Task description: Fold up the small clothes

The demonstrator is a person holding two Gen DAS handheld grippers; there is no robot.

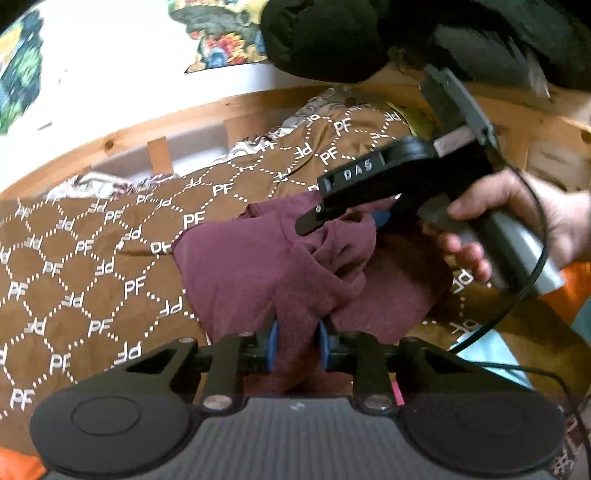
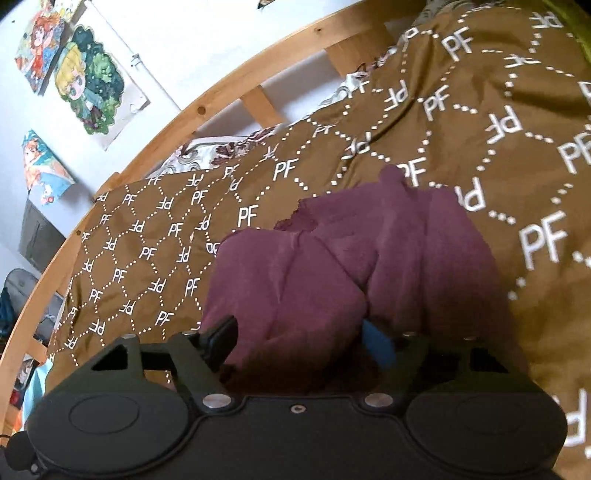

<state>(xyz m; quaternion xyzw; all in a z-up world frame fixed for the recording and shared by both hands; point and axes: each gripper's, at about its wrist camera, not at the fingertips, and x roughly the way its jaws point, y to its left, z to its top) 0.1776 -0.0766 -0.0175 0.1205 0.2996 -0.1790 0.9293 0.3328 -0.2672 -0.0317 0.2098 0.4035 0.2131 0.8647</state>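
A maroon garment [image 1: 236,266] lies crumpled on a brown bedspread [image 1: 92,280] printed with white "PF" letters. In the left wrist view my left gripper [image 1: 298,343] sits at the garment's near edge, its blue pads pinching a raised fold of the cloth. My right gripper [image 1: 343,223], held by a hand [image 1: 517,221], reaches into the garment's far right side. In the right wrist view the right gripper [image 2: 299,341] stands wide, with a thick bunch of the maroon garment [image 2: 332,266] lying between its fingers; the pads do not clearly press it.
A wooden bed rail [image 2: 229,92] curves behind the bedspread [image 2: 480,129], with a white wall and colourful posters [image 2: 88,81] beyond. A dark sleeve [image 1: 332,33] hangs over the top of the left view. A black cable [image 1: 517,302] trails from the right gripper.
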